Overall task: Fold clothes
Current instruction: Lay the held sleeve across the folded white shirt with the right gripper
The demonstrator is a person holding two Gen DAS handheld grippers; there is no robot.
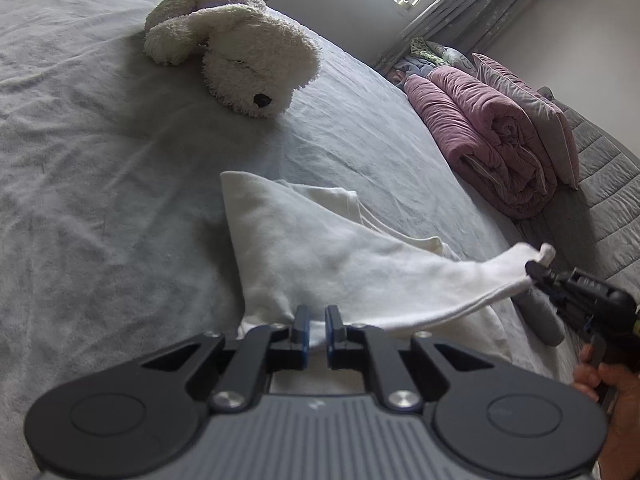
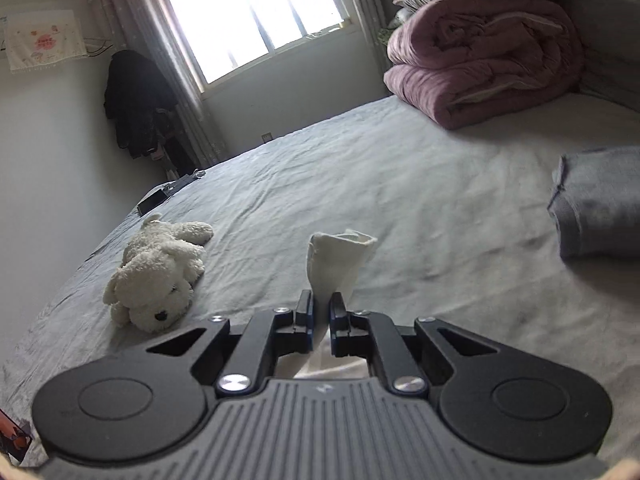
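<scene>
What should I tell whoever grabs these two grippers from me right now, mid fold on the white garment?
Left gripper: shut on the near edge of the white garment.
Right gripper: shut on another corner of it, lifted clear of the bed.
The rest of the garment lies on the sheet, stretched between the two grips.
A folded grey garment lies to the right; the plush dog and pink quilt sit beyond.
Done: both corners gripped, and one grey piece lies folded.
Left: probably carry the corners over, lay flat, release, finish folding.
</scene>
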